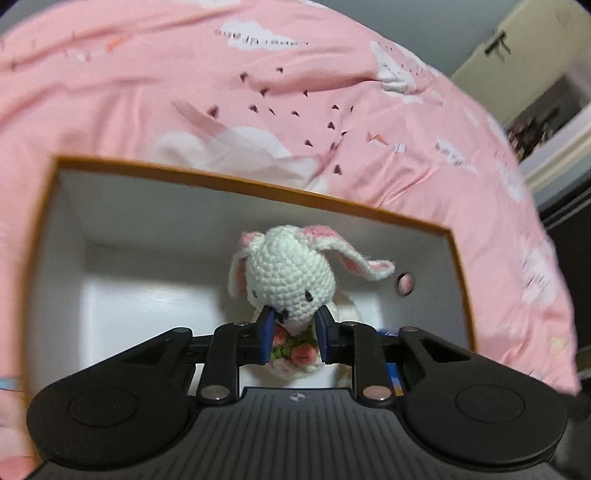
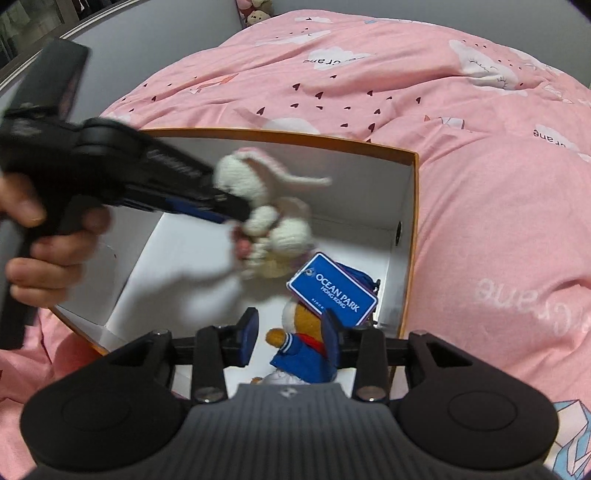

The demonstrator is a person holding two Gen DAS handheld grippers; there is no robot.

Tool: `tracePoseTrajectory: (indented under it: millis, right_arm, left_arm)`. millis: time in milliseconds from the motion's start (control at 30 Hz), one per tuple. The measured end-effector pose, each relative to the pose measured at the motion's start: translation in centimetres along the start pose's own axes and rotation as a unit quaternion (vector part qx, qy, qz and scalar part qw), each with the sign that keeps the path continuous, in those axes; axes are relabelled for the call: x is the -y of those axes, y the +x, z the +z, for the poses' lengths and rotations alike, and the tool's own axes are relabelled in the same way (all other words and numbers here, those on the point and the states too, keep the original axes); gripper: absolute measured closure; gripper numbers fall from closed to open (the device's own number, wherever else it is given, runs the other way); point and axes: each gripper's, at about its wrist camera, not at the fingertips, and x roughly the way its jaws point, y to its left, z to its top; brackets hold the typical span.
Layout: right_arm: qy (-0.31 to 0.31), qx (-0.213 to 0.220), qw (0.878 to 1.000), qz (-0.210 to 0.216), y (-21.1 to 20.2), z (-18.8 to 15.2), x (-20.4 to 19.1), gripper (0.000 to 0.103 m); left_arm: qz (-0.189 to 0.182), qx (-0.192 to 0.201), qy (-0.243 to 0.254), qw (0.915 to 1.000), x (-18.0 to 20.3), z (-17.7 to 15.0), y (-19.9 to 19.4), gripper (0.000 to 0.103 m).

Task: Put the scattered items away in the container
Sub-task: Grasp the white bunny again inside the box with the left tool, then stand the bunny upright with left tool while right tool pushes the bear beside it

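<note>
A white crochet rabbit (image 1: 288, 273) with pink-lined ears and a flower bunch hangs over the open box (image 1: 258, 186). My left gripper (image 1: 295, 332) is shut on it at the neck, its blue pads pressing on both sides. In the right wrist view the rabbit (image 2: 288, 232) is blurred in the left gripper (image 2: 236, 206), above the white inside of the box (image 2: 295, 138). A person's hand (image 2: 37, 229) holds that gripper. My right gripper (image 2: 290, 332) stands open over a brown plush toy in a blue jacket (image 2: 295, 354), which lies in the box with a blue Ocean Park tag (image 2: 332, 291).
The orange-rimmed box sits on a pink duvet (image 2: 480, 221) printed with clouds and hearts. A cream cupboard (image 1: 535, 92) stands at the far right beyond the bed. Some plush toys (image 2: 255, 11) sit at the bed's far end by a grey wall.
</note>
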Motion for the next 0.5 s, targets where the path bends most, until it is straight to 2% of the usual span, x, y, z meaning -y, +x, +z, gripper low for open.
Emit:
tracePoseTrajectory:
  millis: [167,300,400,500]
  right_arm:
    - [0.004,-0.007,1.000,0.004,0.0,0.0,-0.2,0.063]
    - [0.002,-0.022,1.000,0.011,0.1,0.1,-0.3,0.063]
    - [-0.008,-0.040,0.999,0.004,0.5,0.0,-0.6,0.062]
    - [-0.015,-0.054,0.998,-0.001,1.2,-0.1,-0.9,0.061]
  left_arm:
    - [0.021,-0.023,0.058,0.9978,-0.1,-1.0,-2.9,0.078]
    - [0.033,-0.057,0.144,0.9875,1.2,-2.2,-4.8,0.078]
    - [0.037,-0.097,0.193,0.9756,2.1,-2.6,-4.1,0.077]
    - [0.036,-0.126,0.194,0.9722,2.3,-2.8,-2.0,0.076]
